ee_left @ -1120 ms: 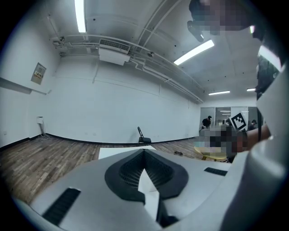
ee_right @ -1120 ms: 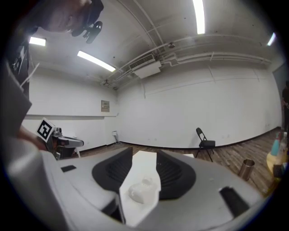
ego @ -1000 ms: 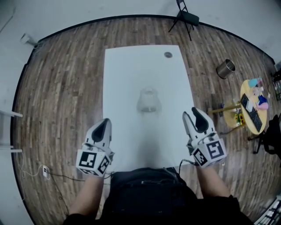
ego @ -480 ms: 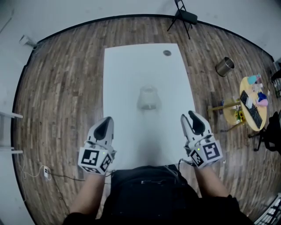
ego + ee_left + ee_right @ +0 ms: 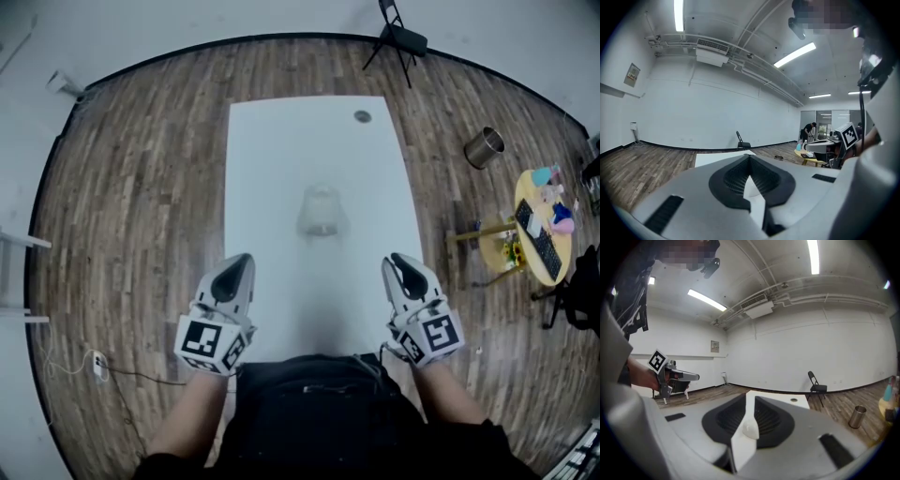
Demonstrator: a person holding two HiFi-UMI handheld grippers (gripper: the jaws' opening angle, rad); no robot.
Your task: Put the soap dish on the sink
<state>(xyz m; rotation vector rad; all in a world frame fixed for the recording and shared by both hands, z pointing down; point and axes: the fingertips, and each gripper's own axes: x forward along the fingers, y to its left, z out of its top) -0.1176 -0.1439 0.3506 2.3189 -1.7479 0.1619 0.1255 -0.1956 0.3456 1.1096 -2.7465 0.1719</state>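
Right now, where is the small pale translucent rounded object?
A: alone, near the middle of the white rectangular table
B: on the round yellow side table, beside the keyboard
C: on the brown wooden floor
A: the head view shows the small pale translucent rounded object lying on the white rectangular table, roughly at its middle, with nothing touching it.
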